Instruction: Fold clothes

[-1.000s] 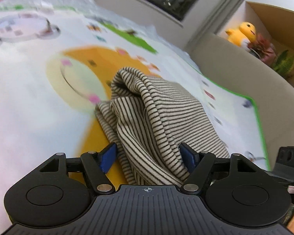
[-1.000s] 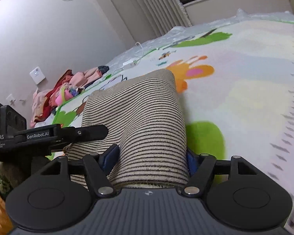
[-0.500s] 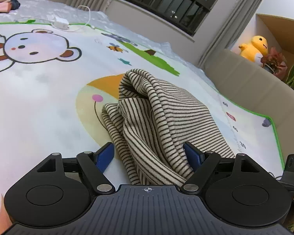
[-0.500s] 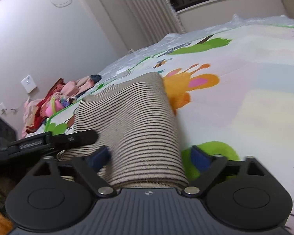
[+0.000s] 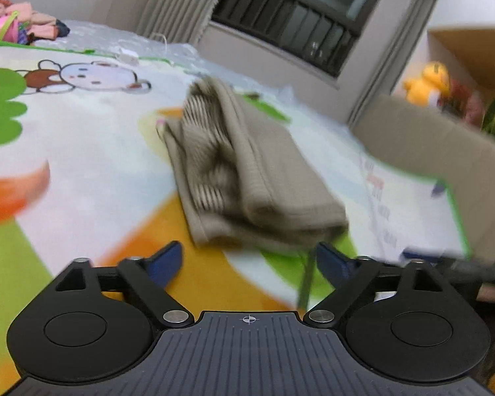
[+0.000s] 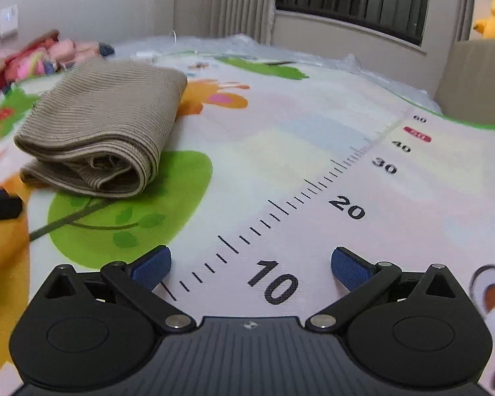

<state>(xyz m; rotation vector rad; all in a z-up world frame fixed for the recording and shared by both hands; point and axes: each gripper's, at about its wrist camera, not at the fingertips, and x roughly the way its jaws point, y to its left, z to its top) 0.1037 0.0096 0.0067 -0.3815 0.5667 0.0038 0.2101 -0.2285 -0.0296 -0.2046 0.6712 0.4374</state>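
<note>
A folded striped beige garment (image 5: 247, 171) lies on the colourful play mat (image 5: 92, 151); the right wrist view shows the garment (image 6: 105, 125) at upper left as a thick bundle. My left gripper (image 5: 247, 260) hangs just short of its near edge, its jaws still opening, with only mat between the blue pads (image 5: 165, 260). My right gripper (image 6: 250, 264) stands wide open over the printed ruler marks (image 6: 313, 191), well to the right of the garment, nothing between its fingers. The left wrist view is motion-blurred.
A heap of pink and red clothes (image 6: 33, 56) lies at the mat's far left corner. A beige sofa arm (image 5: 429, 138) borders the mat on the right, with a yellow plush toy (image 5: 425, 82) above it. A white charger and cable (image 5: 128, 56) lie near the window wall.
Both grippers have let go of the striped garment and drawn back. It now lies folded on the mat. The right gripper has swung to the right, over the ruler print.
</note>
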